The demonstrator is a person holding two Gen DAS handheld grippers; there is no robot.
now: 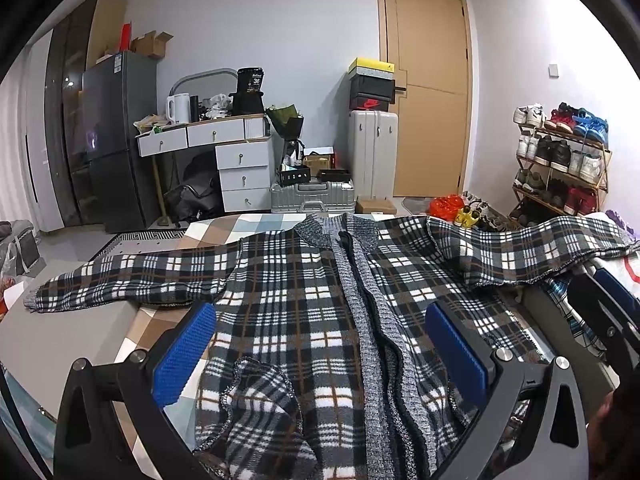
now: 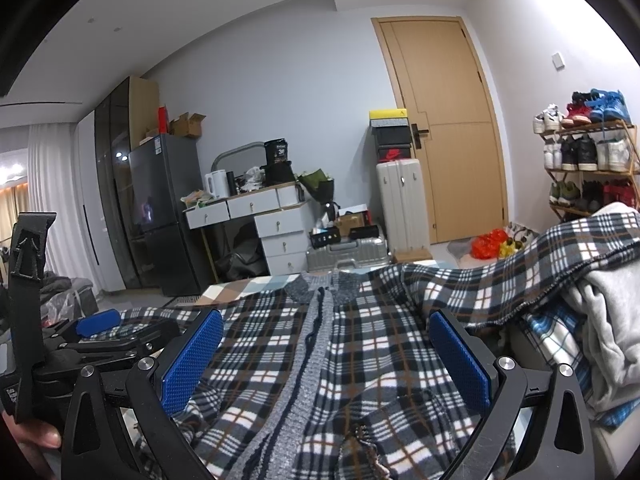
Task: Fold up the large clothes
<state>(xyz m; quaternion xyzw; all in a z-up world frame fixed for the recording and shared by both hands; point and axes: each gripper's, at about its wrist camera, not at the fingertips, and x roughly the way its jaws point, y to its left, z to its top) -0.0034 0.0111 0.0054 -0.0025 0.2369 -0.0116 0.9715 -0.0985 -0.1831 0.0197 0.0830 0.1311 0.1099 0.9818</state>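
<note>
Lying spread on the bed, the plaid cardigan is facing both grippers, each gaping wide, gripping nothing.

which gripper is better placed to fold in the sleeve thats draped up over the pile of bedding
Right, probably. The draped sleeve lies on the right side of the plaid cardigan, just past the open right gripper. The open left gripper would have to cross the garment.

Lived-in bedroom: shoe rack, suitcases, drawer desk, fridge.
</note>
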